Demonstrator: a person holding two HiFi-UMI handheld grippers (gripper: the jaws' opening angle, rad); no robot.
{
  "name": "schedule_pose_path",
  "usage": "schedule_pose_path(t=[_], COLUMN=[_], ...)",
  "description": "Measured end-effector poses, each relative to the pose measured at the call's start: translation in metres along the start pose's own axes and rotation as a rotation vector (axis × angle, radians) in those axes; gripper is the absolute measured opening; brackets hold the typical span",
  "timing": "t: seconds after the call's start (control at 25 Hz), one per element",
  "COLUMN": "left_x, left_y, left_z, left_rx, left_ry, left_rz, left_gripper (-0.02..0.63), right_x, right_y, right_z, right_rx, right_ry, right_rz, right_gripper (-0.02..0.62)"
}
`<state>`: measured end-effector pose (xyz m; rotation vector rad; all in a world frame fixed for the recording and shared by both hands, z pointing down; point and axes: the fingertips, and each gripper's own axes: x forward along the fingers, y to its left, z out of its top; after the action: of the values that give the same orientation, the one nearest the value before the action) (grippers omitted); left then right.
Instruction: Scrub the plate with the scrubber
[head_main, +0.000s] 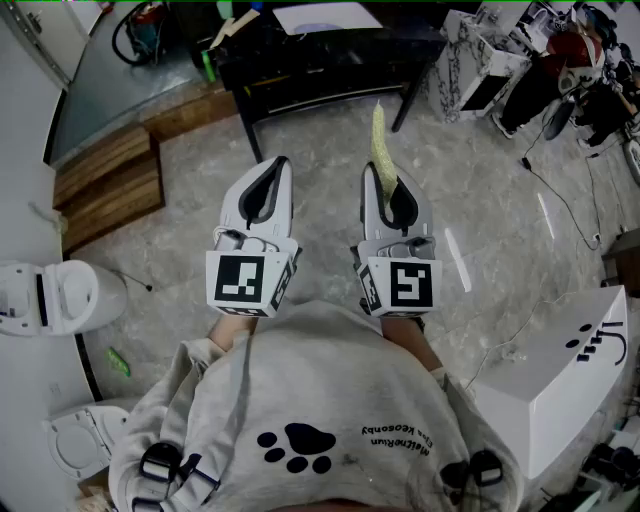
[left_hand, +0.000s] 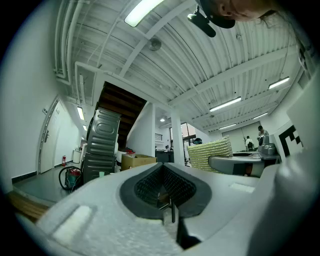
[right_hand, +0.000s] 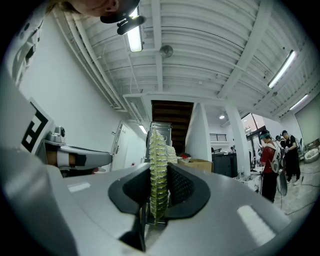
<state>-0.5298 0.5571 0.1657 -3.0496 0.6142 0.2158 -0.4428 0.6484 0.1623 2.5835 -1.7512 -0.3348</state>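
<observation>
Scrubber sticks up, pinched tight on its edge by the right gripper. The left gripper is pressed shut with nothing in it. No plate shows. Best to find the plate first, hold the pinch firm, then rub with the flat side.
</observation>
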Motion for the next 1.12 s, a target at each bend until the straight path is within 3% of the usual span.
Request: schedule_pose_path(t=[0.4,0.72,0.92,1.12], left_x=[0.001,0.021,0.052,0.115], left_y=[-0.004,0.018,0.046,0.087], left_z=[-0.001,-0.014,-0.033,-0.036], left_rx=[0.007,-0.014,-0.030,-0.033], left_ry=[0.000,0.021,0.033,0.008], left_rz=[0.009,0.021,0.018,-0.005], left_gripper=[0.003,0.003,0.003,0.003], right_x=[-0.002,0.019,0.054,0.122], right_y=[-0.010,-0.018,-0.024,-0.033], right_z=[-0.001,-0.013,-0.029,-0.041], right_rx=[0.038,0.068,0.059,0.061], right_ry=[-0.016,-0.011,-0.008,-0.027], right_rz=[0.002,-0.006,-0.019,0.003], right_gripper=[0.069,0.071,0.071,0.075])
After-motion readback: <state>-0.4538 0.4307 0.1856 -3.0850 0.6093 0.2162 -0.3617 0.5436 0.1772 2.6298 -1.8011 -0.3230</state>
